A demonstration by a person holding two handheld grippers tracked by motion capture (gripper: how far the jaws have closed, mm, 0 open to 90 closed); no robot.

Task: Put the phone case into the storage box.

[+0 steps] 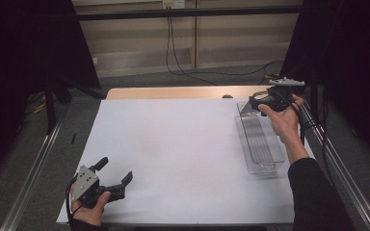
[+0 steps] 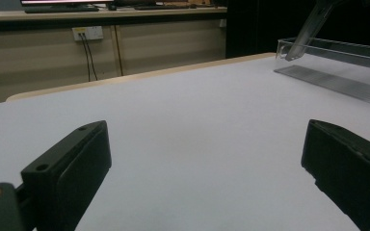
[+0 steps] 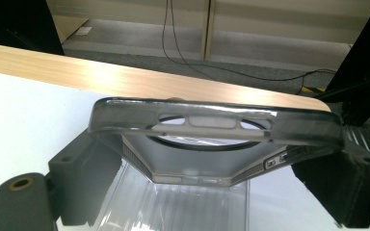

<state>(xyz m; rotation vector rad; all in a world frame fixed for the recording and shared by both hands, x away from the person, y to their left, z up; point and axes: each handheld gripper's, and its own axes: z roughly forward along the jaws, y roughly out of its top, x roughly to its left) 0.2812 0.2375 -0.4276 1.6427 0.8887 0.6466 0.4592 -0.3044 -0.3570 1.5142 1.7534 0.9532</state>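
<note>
Right gripper [image 1: 256, 103] clamps a clear phone case [image 3: 212, 139] tilted over the far end of the tray [image 1: 262, 166], whose long axis runs near–far; left gripper [image 1: 113, 175] wide open, well apart

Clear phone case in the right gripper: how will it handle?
The phone case looks thin and cut out, so probably light and flexy under squeeze. Its glossy surface may slip between the right gripper's jaws. Held over the tray, it would likely drop in.
</note>
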